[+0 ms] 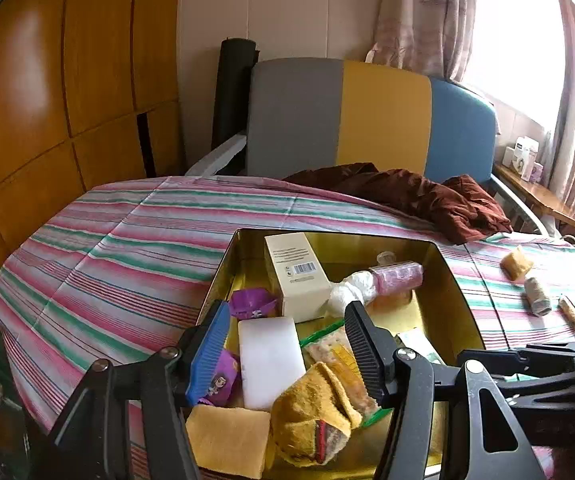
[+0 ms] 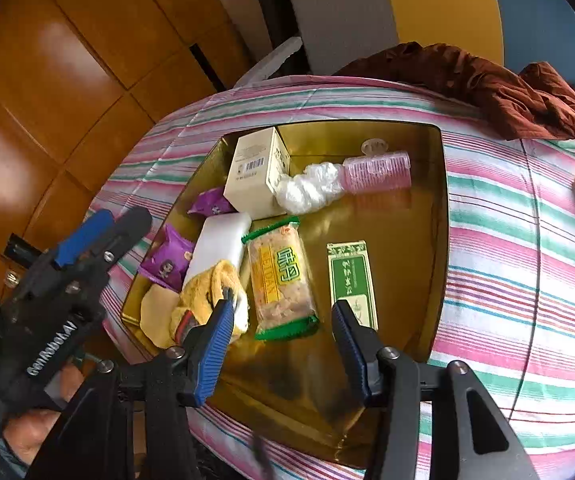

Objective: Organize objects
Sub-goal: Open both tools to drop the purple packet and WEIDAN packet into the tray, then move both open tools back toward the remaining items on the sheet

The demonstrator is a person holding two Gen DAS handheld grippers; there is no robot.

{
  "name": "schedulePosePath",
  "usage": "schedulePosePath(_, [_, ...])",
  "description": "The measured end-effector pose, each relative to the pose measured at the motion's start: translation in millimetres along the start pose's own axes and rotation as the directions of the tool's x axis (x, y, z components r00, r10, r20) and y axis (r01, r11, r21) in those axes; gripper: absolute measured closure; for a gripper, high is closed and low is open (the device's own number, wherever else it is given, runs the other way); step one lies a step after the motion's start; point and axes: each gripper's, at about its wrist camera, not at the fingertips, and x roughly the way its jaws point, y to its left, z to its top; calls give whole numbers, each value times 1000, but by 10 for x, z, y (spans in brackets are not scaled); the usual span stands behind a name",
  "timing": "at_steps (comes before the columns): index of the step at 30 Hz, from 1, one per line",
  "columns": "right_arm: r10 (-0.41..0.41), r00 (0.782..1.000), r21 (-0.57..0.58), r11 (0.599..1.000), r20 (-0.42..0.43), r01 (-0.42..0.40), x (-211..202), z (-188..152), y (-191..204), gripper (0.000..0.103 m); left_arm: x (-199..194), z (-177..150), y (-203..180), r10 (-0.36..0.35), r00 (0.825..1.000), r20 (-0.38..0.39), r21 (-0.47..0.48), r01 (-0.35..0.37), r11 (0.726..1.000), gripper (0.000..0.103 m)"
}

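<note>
A gold tin tray [image 2: 427, 208] [image 1: 447, 296] sits on the striped cloth. It holds a cream box [image 2: 253, 174], a pink hair roller [image 2: 377, 170], a white bundle [image 2: 311, 186], purple packets [image 2: 167, 262], a white block [image 2: 217, 244], a snack bar in a green-edged wrapper [image 2: 281, 280], a green packet [image 2: 349, 276], a yellow cloth [image 2: 207, 300] and a yellow sponge [image 1: 229, 440]. My left gripper [image 1: 287, 344] is open and empty over the tray's near left part. My right gripper [image 2: 283, 344] is open and empty above the tray's near edge.
On the cloth right of the tray lie a yellow sponge piece [image 1: 517, 264], a grey spool [image 1: 537, 296] and a small stick [image 1: 571, 312]. A dark red garment [image 1: 427, 196] lies at the far edge. A chair back [image 1: 367, 116] stands behind.
</note>
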Motion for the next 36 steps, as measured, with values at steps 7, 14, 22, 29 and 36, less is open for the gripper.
schedulePosePath(7, [-52, 998, -20, 998, 27, 52, -42, -56, 18, 52, -149, 10, -46, -20, 1000, 20, 2, 19, 1000, 41])
schedulePosePath(14, [-100, 993, -4, 995, 55, 100, -155, -108, -89, 52, -207, -23, -165, -54, 998, 15, 23, 54, 998, 39])
schedulePosePath(22, [-135, 989, 69, 989, 63, 130, -268, -208, -395, 52, -176, -113, -383, -107, 994, -24, 52, 109, 993, 38])
schedulePosePath(29, [-183, 981, 171, 971, 61, 170, -424, -285, -829, 52, -163, -171, -696, -165, 985, -54, 115, 171, 979, 38])
schedulePosePath(36, [-248, 967, 283, 933, 65, 221, -706, -344, -1402, 52, -156, -171, -1067, -222, 972, -77, 185, 233, 955, 35])
